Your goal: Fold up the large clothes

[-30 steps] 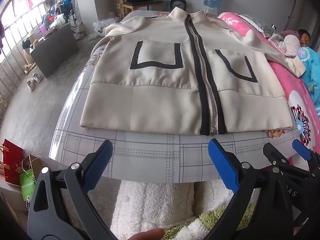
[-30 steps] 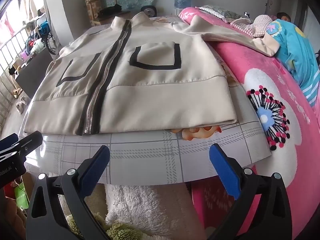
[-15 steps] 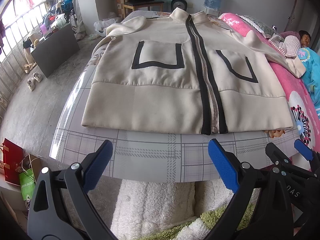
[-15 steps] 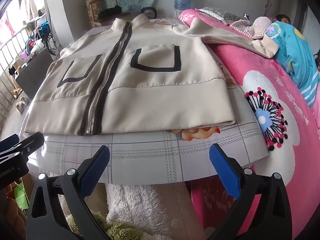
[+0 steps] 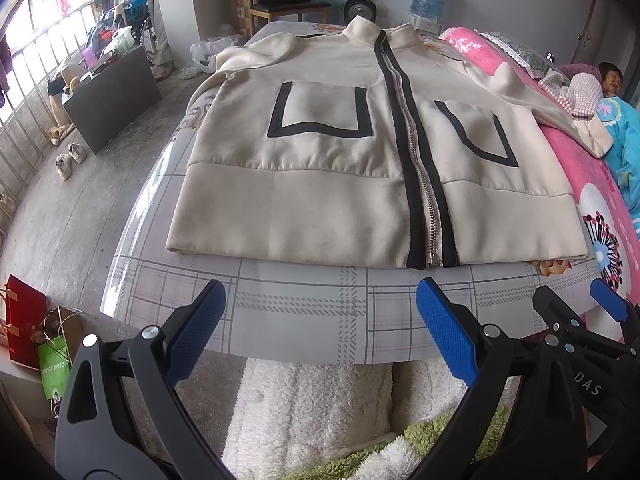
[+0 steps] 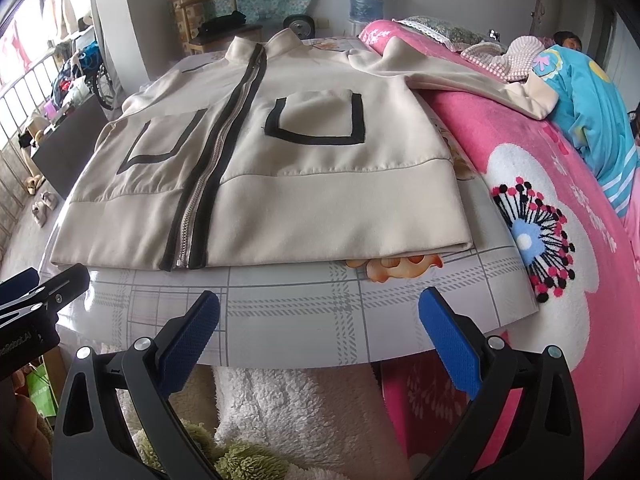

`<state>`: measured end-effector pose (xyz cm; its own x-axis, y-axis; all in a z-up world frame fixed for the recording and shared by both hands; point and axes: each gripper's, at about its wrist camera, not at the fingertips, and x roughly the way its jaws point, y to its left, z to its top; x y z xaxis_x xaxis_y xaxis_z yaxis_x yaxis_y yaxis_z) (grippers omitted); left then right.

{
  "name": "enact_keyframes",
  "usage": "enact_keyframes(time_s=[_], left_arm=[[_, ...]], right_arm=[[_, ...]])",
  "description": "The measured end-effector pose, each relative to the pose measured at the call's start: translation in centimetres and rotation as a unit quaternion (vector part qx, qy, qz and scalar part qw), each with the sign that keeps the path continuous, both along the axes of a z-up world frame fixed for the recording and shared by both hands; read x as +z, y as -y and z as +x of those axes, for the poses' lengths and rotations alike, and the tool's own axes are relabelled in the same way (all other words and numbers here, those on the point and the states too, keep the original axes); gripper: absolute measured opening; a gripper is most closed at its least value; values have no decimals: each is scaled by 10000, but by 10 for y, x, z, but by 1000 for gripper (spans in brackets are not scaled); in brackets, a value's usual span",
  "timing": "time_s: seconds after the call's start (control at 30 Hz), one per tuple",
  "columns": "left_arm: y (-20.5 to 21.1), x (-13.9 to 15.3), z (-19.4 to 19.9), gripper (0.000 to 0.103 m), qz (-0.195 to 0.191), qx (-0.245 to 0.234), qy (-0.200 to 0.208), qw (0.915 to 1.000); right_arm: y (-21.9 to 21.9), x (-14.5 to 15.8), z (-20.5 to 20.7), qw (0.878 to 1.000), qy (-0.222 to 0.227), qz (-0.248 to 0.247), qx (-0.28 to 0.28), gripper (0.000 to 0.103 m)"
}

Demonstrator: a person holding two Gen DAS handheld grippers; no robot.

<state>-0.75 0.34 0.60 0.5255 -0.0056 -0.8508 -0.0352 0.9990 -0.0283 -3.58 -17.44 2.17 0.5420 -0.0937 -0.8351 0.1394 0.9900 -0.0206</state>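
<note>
A cream zip-up jacket [image 5: 340, 184] [image 6: 280, 184] with black trim and two black-outlined pockets lies flat, front up, on a grey checked cloth [image 5: 304, 308] [image 6: 296, 312]. Its collar points away from me. One sleeve [image 6: 460, 76] stretches right onto a pink blanket. My left gripper [image 5: 320, 328] hovers open just short of the jacket's hem, nothing between its blue pads. My right gripper [image 6: 320, 328] is open too, in front of the hem's right half. The right gripper's tip [image 5: 600, 312] also shows at the left wrist view's right edge.
A pink flowered blanket [image 6: 560, 220] covers the bed on the right, where a person [image 5: 610, 80] lies in blue. A white fleece [image 5: 312, 408] hangs below the cloth's near edge. A dark low cabinet [image 5: 108, 96], shoes and bags [image 5: 36, 340] stand on the floor at left.
Both grippers have drifted slightly closer to the jacket's hem. The jacket has not moved, and both pairs of jaws stay open.
</note>
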Motion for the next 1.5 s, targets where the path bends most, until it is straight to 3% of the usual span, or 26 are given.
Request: enact_keyframes(time_s=[1.03, 1.5], left_arm=[[-14, -2, 4, 93, 12, -6, 16, 10000], [-18, -1, 24, 93, 171, 12, -3, 9999]], right_arm=[[2, 2, 0, 10000, 7, 13, -17, 97], [5, 2, 21, 9999, -21, 60, -118, 97]])
